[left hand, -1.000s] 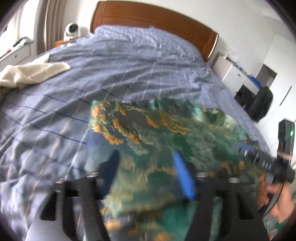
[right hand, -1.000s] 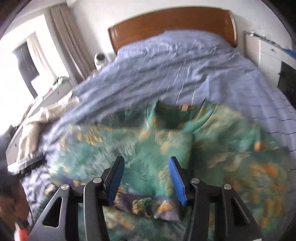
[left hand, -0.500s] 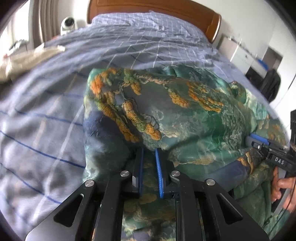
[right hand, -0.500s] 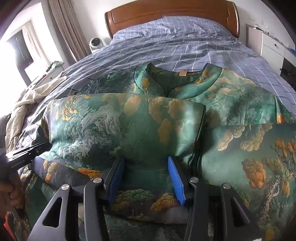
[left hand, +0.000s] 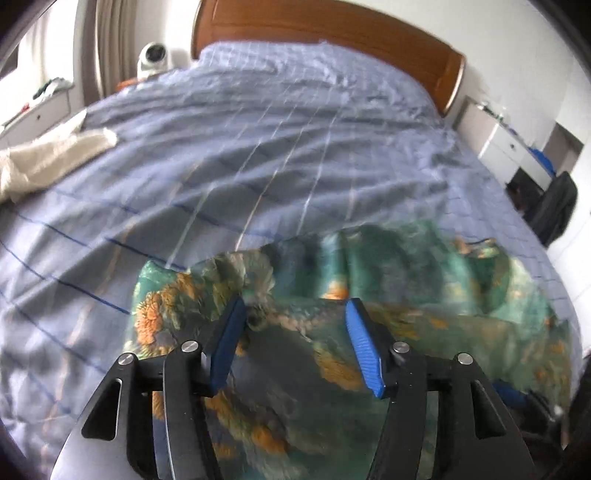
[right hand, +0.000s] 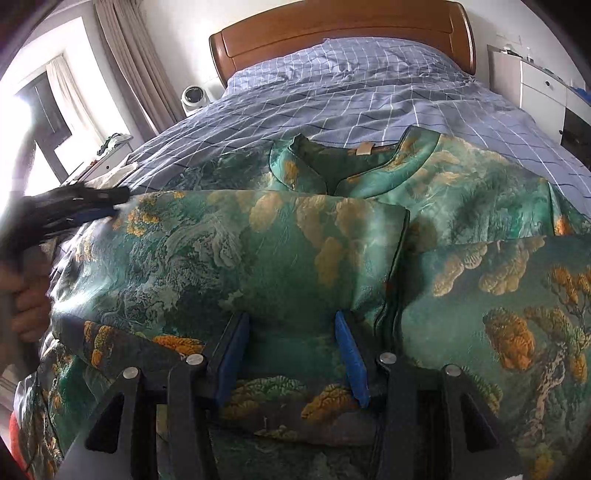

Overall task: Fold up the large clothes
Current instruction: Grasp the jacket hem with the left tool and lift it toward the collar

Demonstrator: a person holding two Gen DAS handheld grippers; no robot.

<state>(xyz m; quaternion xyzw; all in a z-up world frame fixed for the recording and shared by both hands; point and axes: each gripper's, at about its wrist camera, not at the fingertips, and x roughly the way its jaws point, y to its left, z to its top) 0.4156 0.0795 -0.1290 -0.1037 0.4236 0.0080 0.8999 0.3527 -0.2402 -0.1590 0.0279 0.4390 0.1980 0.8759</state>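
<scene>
A large green garment (right hand: 258, 251) with orange and gold tree patterns lies on the blue checked bedcover (left hand: 258, 147), its collar (right hand: 332, 166) toward the headboard. One side is folded over the middle. My right gripper (right hand: 291, 325) is shut on the near edge of that folded layer, with cloth bunched between its blue pads. My left gripper (left hand: 293, 314) hovers over the garment's left edge, its jaws opening, with cloth below them but not pinched. In the right wrist view the left gripper (right hand: 118, 203) shows at the far left, blurred, with a hand (right hand: 29, 306) behind it.
A cream cloth (left hand: 48, 158) lies at the bed's left side. A wooden headboard (right hand: 340, 29) closes the far end, with a small white device (left hand: 155, 55) beside it. White drawers (left hand: 506, 144) and a dark bag (left hand: 554, 210) stand to the right of the bed.
The left gripper, shut on the garment's edge half a second ago, now has its jaws apart and has shifted away. The right gripper lowered its fold onto the garment, then stayed still.
</scene>
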